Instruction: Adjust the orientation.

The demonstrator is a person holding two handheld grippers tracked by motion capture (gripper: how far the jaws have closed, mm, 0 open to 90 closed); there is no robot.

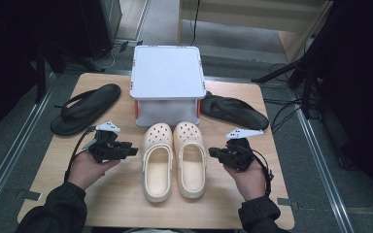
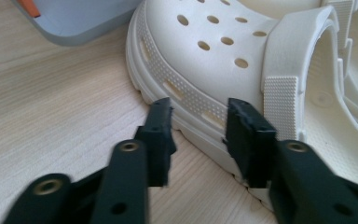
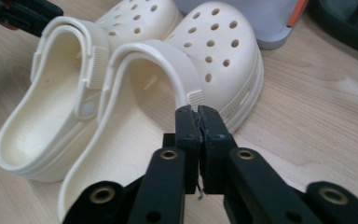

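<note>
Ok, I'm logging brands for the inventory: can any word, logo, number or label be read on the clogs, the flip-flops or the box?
None can be read: the cream clogs, the black flip-flops and the grey box show no legible text, logo or number.

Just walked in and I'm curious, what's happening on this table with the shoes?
A person holds a tool in each hand on either side of a pair of cream clogs standing side by side on the wooden table. The right tool is shut, close beside the right clog. The left tool stands part open at the left clog's sole edge. Black flip-flops lie left and right of a grey box.
</note>
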